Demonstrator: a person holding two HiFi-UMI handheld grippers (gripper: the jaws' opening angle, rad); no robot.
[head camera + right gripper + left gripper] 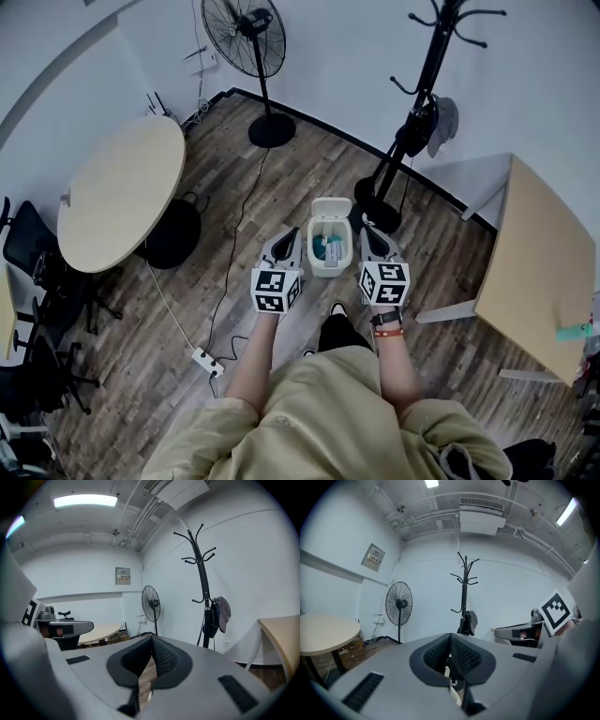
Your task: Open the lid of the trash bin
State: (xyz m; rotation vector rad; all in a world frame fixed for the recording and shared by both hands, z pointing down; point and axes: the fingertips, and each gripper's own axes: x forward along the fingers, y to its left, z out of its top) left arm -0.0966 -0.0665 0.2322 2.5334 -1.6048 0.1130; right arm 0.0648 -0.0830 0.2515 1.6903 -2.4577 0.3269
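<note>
Your left gripper [284, 246] and right gripper [371, 242] are both closed: in each gripper view the ribbed pads meet at the tips [450, 641] [152, 644], with nothing between them.

The trash bin [329, 270] stands on the floor at the centre of the head view, directly between the two grippers. Each one is just beside a long side wall, and neither is clearly nearer. The bin's long axis runs up and down the frame. Its lid [331, 207] is at the upper end and looks already tipped back, with teal contents showing inside.

Both gripper views look out level at the coat stand [463, 592] and the fan [399, 603], and neither shows the bin. It seems to lie below and inward of each jaw line, so any further lift would mean tilting down and reaching toward that upper end.
</note>
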